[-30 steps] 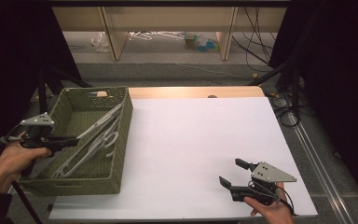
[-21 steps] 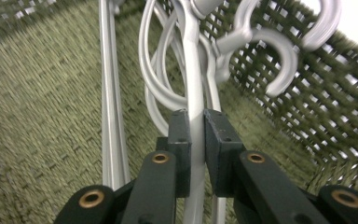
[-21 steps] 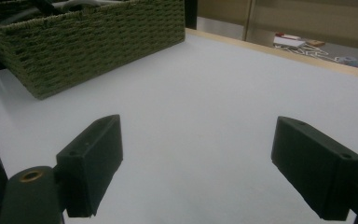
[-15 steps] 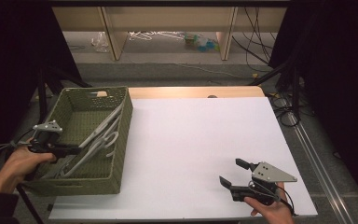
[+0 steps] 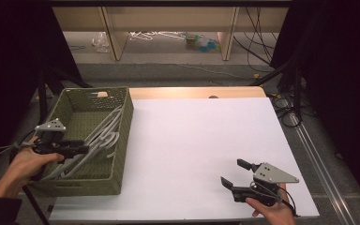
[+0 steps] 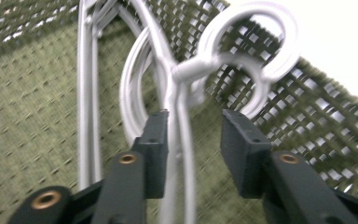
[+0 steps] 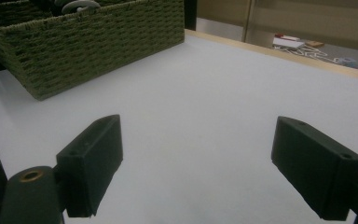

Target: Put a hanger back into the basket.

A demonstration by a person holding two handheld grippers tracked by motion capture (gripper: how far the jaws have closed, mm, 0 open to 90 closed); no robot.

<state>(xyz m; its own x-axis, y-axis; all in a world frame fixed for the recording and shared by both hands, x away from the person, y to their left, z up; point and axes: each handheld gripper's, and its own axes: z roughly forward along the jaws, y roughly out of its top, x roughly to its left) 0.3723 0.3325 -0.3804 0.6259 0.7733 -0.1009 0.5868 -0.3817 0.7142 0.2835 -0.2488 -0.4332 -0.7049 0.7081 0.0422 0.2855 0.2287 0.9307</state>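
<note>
Several white hangers [image 5: 104,133] lie in a green woven basket [image 5: 124,140] at the table's left. My left gripper [image 5: 82,149] reaches into the basket from its left side. In the left gripper view it [image 6: 193,126] is open, with a hanger's neck [image 6: 182,93] running up between the jaws, close to the left one, and the hook rings [image 6: 247,42] just beyond. My right gripper [image 5: 232,172] rests low at the table's front right, open wide over bare white table [image 7: 198,140], nothing between its fingers.
The white tabletop [image 5: 201,140] stretches between basket and right gripper. In the right gripper view the basket's side [image 7: 98,42] stands far off at the upper left. Behind the table are a shelf and floor clutter [image 5: 168,37]; cables [image 5: 286,108] hang at the right.
My left gripper has dropped a little lower and nearer into the basket, onto the hangers. The right gripper has stayed where it was.
</note>
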